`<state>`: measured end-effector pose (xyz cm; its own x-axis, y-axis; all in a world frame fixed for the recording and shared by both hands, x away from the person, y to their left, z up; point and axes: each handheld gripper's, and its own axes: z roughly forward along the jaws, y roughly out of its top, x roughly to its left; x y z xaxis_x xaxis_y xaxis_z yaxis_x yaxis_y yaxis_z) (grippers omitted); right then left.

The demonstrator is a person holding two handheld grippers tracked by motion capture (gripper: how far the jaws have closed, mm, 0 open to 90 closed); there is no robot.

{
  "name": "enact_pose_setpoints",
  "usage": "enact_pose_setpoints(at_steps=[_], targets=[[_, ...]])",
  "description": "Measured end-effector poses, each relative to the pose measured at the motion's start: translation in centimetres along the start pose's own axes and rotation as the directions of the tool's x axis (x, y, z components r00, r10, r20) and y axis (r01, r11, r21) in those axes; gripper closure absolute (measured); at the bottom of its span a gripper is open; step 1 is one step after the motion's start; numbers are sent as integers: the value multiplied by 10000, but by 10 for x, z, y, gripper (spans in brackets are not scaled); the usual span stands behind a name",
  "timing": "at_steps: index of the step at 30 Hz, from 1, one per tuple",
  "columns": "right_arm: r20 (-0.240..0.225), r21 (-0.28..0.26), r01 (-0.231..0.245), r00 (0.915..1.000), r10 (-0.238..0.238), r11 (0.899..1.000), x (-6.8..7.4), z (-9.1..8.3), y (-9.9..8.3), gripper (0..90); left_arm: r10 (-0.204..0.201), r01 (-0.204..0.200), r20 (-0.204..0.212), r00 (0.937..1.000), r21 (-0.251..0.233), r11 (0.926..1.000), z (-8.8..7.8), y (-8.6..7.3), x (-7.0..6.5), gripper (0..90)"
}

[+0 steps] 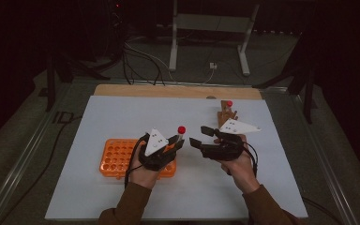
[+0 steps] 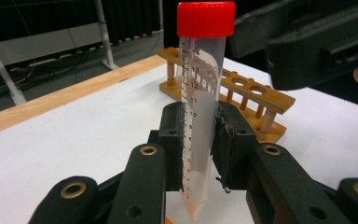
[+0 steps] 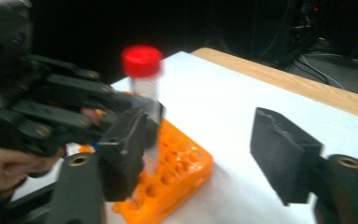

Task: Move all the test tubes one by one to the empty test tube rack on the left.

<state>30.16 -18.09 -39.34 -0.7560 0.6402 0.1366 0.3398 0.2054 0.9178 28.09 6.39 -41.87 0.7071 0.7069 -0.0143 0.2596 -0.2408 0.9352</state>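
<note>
Above the orange tube rack (image 1: 122,157), the left gripper (image 1: 179,140) pinches a red-capped centrifuge tube (image 2: 200,112) upright for racking; the right gripper (image 1: 201,136), spread, holds nothing.

A dim lab: tube racks (image 1: 117,157) on a white-covered bench (image 1: 122,117), cables (image 1: 140,61) and equipment stands (image 1: 208,28) behind

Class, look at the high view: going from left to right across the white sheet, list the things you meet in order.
Orange rack → left gripper, holding the red-capped tube → right gripper → wooden rack.
</note>
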Motion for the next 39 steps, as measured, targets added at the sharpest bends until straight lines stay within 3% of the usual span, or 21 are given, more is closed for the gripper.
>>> enact_pose_setpoints(at_steps=[4,16,28,39], targets=[[559,51,217,9982,-219,9998,-5,-2,-8,278,-222,222,-79,9997,-109,9997,-5,0,5,750],[932,131,-69,9956,57,9999,-19,-9,-37,153,-617,598,-444,9971,-441,9972,-26,-1,22,749],[1507,167,-368,9880,339,9992,-32,-30,-62,8,-927,872,-727,9930,-750,9934,-47,-3,37,749],[2186,-140,-649,9735,664,9978,-44,-47,-77,1,-1065,981,-1013,9891,-846,9916,-63,-10,46,748]])
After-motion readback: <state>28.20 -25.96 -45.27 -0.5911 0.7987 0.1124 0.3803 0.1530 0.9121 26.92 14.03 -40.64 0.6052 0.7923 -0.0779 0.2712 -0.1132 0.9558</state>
